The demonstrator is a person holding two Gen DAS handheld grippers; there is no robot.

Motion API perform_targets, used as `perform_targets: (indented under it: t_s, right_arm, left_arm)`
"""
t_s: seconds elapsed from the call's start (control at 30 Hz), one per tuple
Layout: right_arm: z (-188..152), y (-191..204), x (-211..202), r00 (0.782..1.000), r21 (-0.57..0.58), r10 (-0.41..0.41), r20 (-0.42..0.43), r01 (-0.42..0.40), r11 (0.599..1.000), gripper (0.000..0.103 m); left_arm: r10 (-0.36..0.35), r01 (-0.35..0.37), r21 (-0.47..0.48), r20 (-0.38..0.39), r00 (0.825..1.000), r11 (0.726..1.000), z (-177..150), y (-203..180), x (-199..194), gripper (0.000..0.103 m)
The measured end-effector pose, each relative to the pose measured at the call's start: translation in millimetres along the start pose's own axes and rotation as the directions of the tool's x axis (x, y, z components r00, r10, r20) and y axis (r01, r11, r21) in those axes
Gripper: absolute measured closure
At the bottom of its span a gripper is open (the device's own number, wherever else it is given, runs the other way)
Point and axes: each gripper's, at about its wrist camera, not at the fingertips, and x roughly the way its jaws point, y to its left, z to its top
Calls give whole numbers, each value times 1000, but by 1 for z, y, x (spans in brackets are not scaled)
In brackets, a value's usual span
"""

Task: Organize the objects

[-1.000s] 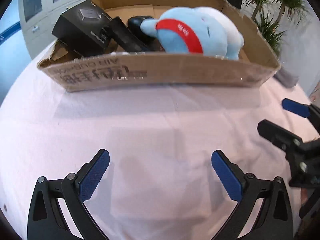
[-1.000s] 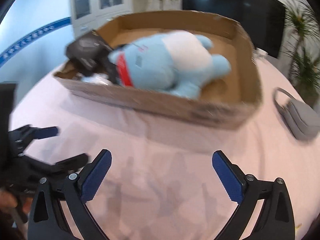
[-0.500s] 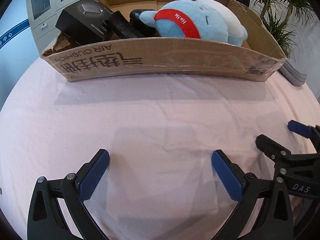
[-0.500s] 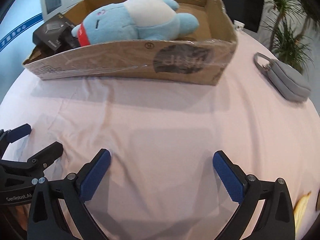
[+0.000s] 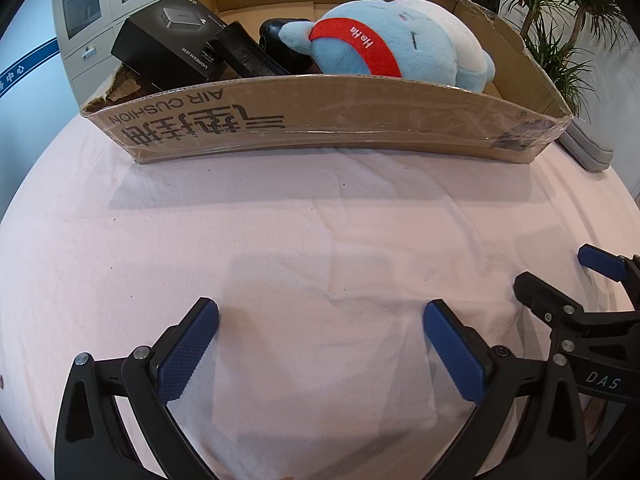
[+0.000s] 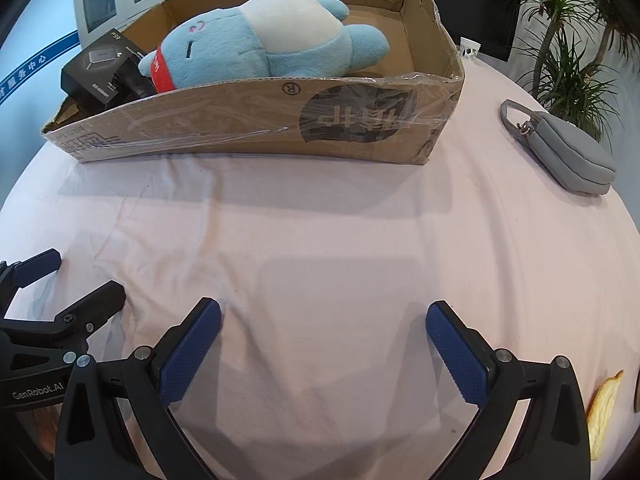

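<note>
A cardboard box [image 5: 320,120] [image 6: 248,128] stands at the far side of the pink cloth. In it lie a blue plush toy [image 5: 400,44] [image 6: 256,46] with a red collar, a black charger box [image 5: 168,40] [image 6: 96,70] and other black items [image 5: 256,56]. My left gripper [image 5: 320,344] is open and empty, low over the cloth in front of the box. My right gripper [image 6: 322,344] is open and empty, beside it to the right. Each gripper shows in the other's view, the right one [image 5: 568,280] and the left one [image 6: 68,284].
A grey pouch [image 6: 564,152] [image 5: 588,148] lies on the cloth right of the box. A yellowish object [image 6: 604,408] lies at the near right edge. Potted plants [image 6: 568,40] stand behind the table at the right. Cabinets [image 5: 112,12] stand at the back left.
Both grippers have drawn back from the box toward the near side of the table and have settled. The jaws have stayed open and empty.
</note>
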Motion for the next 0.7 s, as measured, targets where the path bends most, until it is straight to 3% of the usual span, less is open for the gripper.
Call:
perform_targets:
  t_s: [0.7]
  right_arm:
    - [0,-1,0,1000,0,0,0,0,1000,0]
  left_arm:
    - [0,0,1,0,1000,1000,1,-1,1,1]
